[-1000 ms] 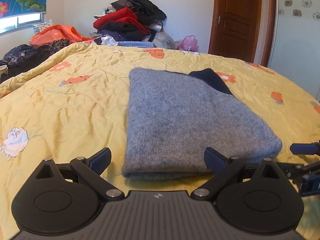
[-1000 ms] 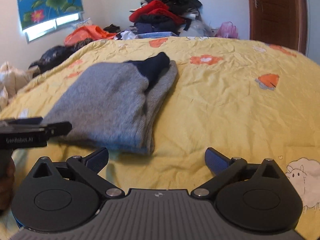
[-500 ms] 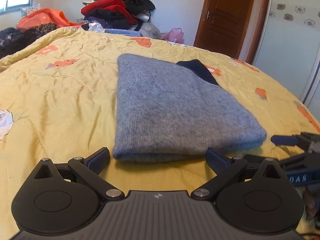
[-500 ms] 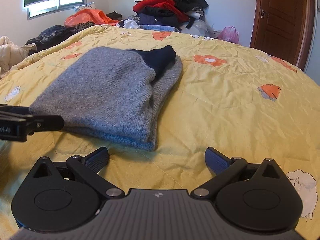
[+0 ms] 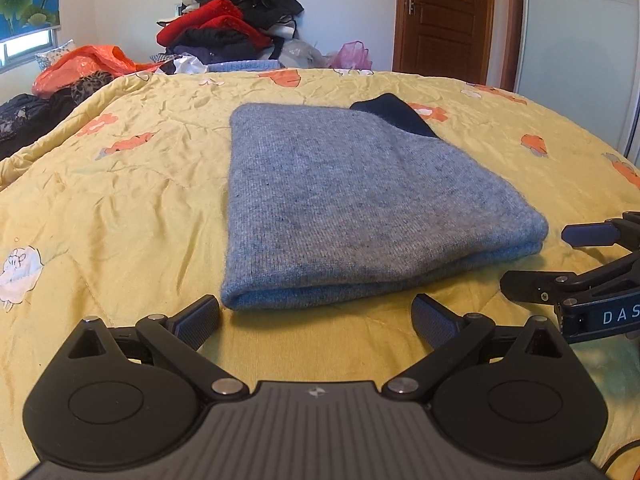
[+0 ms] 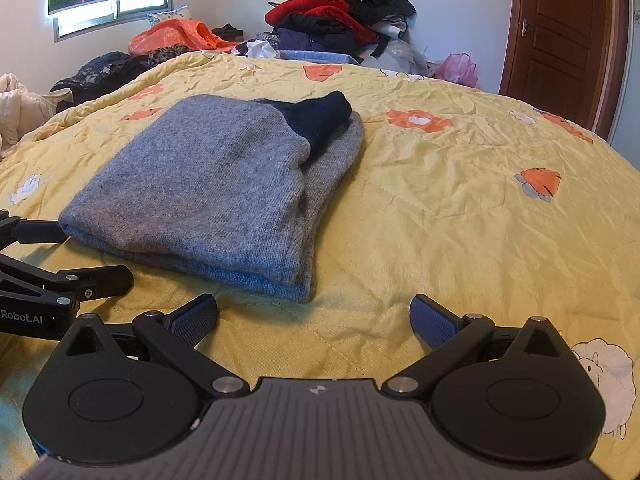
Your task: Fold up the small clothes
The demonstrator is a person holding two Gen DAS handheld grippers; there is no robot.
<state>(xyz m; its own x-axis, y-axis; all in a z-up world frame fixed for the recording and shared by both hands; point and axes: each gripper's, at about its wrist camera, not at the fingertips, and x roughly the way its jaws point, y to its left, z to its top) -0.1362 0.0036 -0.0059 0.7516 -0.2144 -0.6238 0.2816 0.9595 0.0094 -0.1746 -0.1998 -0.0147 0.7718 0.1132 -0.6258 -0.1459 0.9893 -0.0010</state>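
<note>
A folded grey knit sweater [image 5: 360,200] with a dark navy part [image 5: 396,116] showing at its far right lies flat on the yellow bedspread [image 5: 120,208]. It also shows in the right wrist view [image 6: 208,188], left of centre. My left gripper [image 5: 316,320] is open and empty, just short of the sweater's near edge. My right gripper [image 6: 314,320] is open and empty, just short of the sweater's near right corner. The right gripper also shows at the right edge of the left wrist view [image 5: 560,260], beside the sweater.
A pile of red, black and dark clothes [image 5: 228,28] sits beyond the bed's far edge. An orange bag [image 5: 88,64] lies at the back left. A brown door [image 5: 444,16] stands at the back right. Dark clothes [image 6: 100,76] lie left of the bed.
Both grippers have stayed open and empty. Both views have shifted slightly over the last second while the sweater stays where it lay.
</note>
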